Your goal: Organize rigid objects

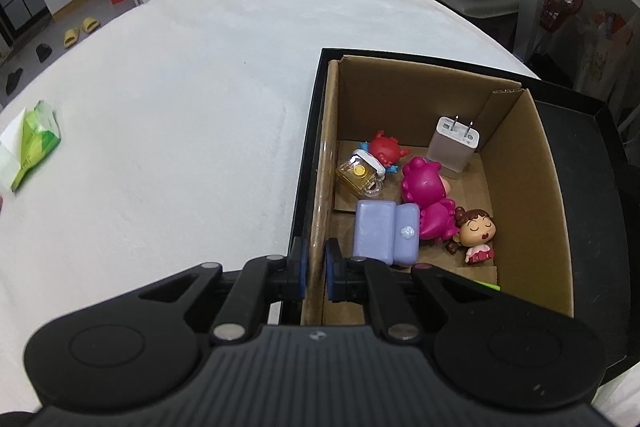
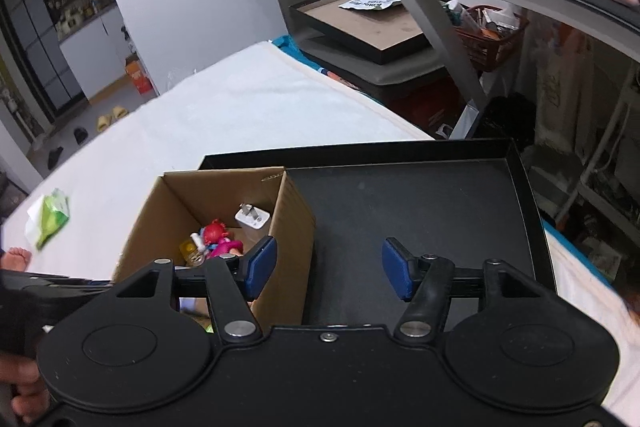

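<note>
Two tools point(image 1: 315, 273) point(image 2: 329, 269) at box point(image 1: 320, 195) edge

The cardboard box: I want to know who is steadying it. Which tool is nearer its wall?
Left. The left tool is shut on the cardboard box wall, one finger each side. The right tool hangs open beside it, over the black tray.

A cardboard box point(image 1: 516, 187) stood in the left end of a tray point(image 2: 420, 211), on a table point(image 1: 180, 107) filling mid-frame. In the box, a charger point(image 1: 454, 145) lay behind figurines point(image 1: 476, 233). A packet point(image 1: 34, 143) lay at the frame's left edge.
</note>
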Demonstrator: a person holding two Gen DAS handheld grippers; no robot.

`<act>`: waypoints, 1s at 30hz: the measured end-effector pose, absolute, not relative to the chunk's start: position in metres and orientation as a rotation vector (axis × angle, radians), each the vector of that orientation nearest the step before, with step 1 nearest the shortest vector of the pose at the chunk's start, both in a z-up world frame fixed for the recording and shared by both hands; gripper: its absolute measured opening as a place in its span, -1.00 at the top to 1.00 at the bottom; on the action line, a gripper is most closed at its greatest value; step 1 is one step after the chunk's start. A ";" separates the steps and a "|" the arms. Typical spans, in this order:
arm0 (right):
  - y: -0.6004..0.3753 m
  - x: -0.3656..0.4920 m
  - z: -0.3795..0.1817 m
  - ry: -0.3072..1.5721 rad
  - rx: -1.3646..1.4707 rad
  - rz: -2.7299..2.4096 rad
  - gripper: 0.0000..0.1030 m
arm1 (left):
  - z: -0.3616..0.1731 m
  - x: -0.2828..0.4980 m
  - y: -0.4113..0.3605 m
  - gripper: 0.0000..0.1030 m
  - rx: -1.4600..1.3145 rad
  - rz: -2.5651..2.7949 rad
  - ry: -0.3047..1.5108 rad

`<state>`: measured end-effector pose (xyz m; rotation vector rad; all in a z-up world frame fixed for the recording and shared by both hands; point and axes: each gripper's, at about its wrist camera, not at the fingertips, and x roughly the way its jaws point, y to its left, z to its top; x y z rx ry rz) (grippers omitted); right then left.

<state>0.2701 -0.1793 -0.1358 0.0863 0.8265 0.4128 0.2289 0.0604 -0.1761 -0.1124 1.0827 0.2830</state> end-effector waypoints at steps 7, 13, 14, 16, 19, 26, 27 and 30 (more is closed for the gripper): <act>-0.195 0.250 -0.130 0.808 0.120 0.387 -0.53 | -0.171 0.227 0.045 0.76 -0.027 0.303 1.133; -0.199 0.236 -0.118 0.790 0.144 0.365 -0.81 | -0.154 0.210 0.038 0.57 -0.041 0.284 1.132; -0.200 0.233 -0.116 0.787 0.147 0.360 -0.90 | -0.150 0.207 0.038 0.52 -0.040 0.281 1.129; -0.200 0.227 -0.111 0.776 0.146 0.351 -0.99 | -0.143 0.201 0.038 0.20 -0.035 0.282 1.122; -0.202 0.219 -0.106 0.777 0.152 0.334 -1.00 | -0.132 0.191 0.039 0.04 -0.043 0.284 1.104; -0.212 0.197 -0.092 0.758 0.221 0.281 -1.00 | -0.106 0.164 0.039 -0.13 -0.076 0.253 1.065; -0.213 0.193 -0.090 0.755 0.226 0.270 -1.00 | -0.103 0.160 0.039 -0.14 -0.080 0.248 1.062; -0.213 0.180 -0.082 0.745 0.219 0.263 -1.00 | -0.091 0.149 0.038 -0.17 -0.077 0.238 1.045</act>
